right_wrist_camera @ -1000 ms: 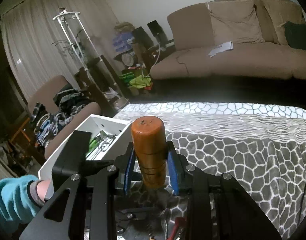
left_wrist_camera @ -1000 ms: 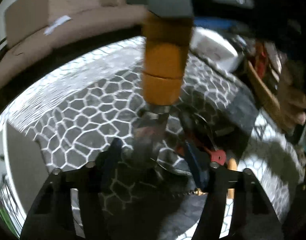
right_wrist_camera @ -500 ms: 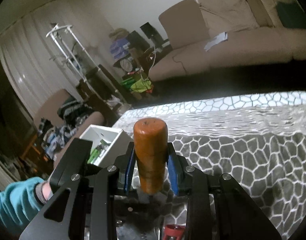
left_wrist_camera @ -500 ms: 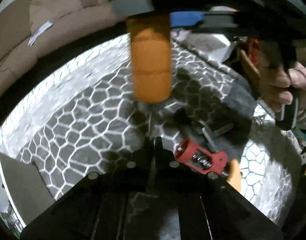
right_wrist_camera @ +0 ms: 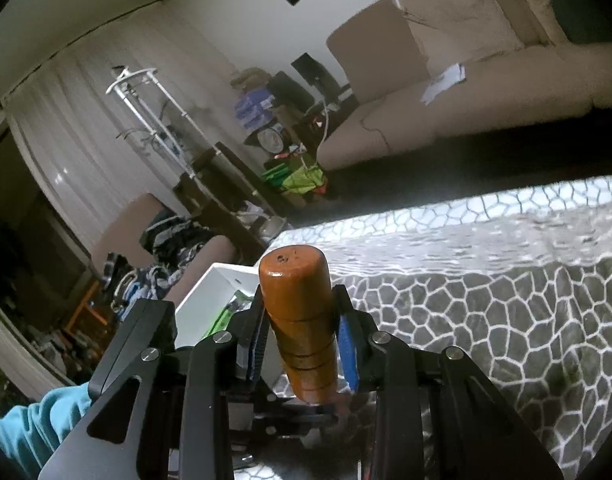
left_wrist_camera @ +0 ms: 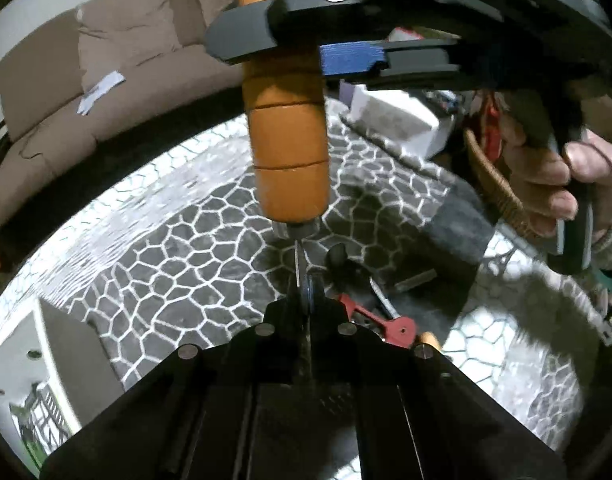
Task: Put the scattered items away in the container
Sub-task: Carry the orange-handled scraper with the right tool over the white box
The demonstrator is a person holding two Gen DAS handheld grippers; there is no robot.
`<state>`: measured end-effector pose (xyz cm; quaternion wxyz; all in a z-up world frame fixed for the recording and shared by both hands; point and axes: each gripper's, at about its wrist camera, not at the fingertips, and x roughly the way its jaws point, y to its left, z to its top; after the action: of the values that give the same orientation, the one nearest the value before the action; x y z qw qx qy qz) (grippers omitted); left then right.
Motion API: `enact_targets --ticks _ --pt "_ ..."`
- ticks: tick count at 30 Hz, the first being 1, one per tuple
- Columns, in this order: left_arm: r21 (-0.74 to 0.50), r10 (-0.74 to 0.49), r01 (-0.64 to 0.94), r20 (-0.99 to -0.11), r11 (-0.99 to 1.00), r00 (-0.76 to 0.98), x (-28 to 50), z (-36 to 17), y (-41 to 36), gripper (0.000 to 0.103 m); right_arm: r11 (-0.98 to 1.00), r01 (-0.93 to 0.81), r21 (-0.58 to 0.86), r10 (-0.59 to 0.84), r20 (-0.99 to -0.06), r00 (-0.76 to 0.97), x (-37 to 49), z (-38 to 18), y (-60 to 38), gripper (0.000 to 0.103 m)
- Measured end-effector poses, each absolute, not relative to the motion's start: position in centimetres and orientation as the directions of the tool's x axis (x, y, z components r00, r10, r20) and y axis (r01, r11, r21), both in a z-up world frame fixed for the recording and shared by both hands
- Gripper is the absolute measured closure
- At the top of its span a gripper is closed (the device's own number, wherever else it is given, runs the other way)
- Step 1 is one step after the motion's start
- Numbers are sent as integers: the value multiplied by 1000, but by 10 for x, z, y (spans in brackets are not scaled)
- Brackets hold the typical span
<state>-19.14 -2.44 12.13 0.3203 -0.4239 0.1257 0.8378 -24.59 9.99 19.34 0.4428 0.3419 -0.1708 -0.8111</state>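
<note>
Wood makes up the thick orange handle (right_wrist_camera: 301, 320) of the tool I hold in my right hand-held gripper (right_wrist_camera: 301, 336), whose blue pads (right_wrist_camera: 348, 340) are clamped on its flanks. From the left wrist view the same handle (left_wrist_camera: 285, 120) hangs upright, its rounded butt at twelve o'clock and a metal collar with a thin steel shaft (left_wrist_camera: 297, 264) dropping toward six. So the long axis runs near vertical, point down. I judge it an awl or small screwdriver: stiff, light, top-heavy, with a lacquered handle that may slip if I ease off. The handle is the right place to hold; the shaft is too thin and possibly sharp.

My left hand-held gripper (left_wrist_camera: 306, 300) has its fingers drawn together, and the shaft's lower end meets them. Whether they truly pinch it or only touch, I cannot tell.

The tool sits above the bed's honeycomb-patterned cover (left_wrist_camera: 185, 264). The white container (left_wrist_camera: 45, 360) lies at eight o'clock in the left view, and shows again (right_wrist_camera: 221, 292) just left of the handle in the right view, with green items already inside. A red tool (left_wrist_camera: 380, 320) and other small pieces remain on the cover near four o'clock.
</note>
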Motion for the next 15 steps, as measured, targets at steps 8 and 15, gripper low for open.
enact_targets --ticks 8,15 --pt "-78 460 -614 -737 -786 -495 -127 196 -60 100 -555 682 476 -822 -439 -363 -181 276 67 72" --pt "-56 413 -540 -711 -840 -569 -55 258 -141 100 -505 720 476 -847 -434 -306 -120 339 -3 73"
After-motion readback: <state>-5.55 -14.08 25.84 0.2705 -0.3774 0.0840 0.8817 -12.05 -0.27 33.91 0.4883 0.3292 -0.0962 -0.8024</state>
